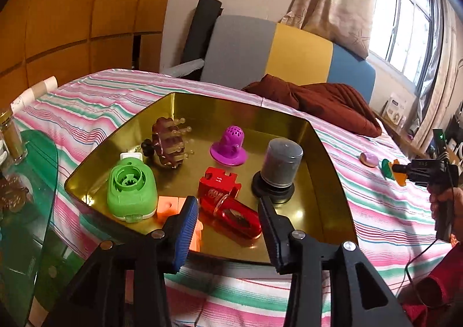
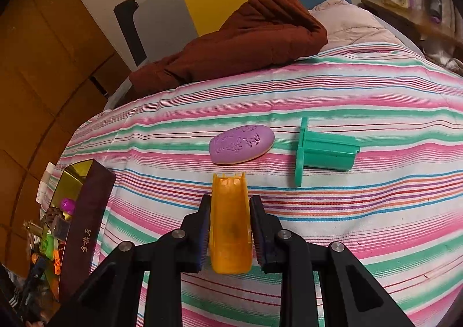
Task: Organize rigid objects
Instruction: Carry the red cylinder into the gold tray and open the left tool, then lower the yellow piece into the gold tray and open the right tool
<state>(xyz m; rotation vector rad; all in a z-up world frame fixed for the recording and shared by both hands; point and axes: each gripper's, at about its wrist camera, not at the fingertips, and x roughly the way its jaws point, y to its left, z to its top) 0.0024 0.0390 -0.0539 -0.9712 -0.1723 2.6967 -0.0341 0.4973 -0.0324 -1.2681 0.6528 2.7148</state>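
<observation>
A gold tray [image 1: 321, 153] sits on the striped bedsheet. It holds a green plastic device [image 1: 130, 188], a brown spiked piece [image 1: 166, 143], a purple perforated dome [image 1: 230, 147], a grey cylinder on a black base [image 1: 279, 167], a red block [image 1: 218, 182], an orange block [image 1: 167, 206] and a red see-through oval piece [image 1: 234, 214]. My left gripper [image 1: 227, 204] stands open over the tray's near edge; the red oval piece lies between its fingers, untouched. My right gripper [image 2: 230, 199] is shut on an orange plastic piece [image 2: 230, 222] above the sheet. Beyond it lie a purple oval [image 2: 241, 144] and a green flanged piece [image 2: 324, 151].
A green glass table [image 1: 29, 182] with a jar [image 1: 11, 135] stands left of the bed. A dark red quilt [image 1: 318, 101] lies by the headboard. The tray's dark outer wall [image 2: 86, 211] shows at the left of the right wrist view. A black cable [image 1: 419, 254] hangs near a hand [image 1: 442, 199].
</observation>
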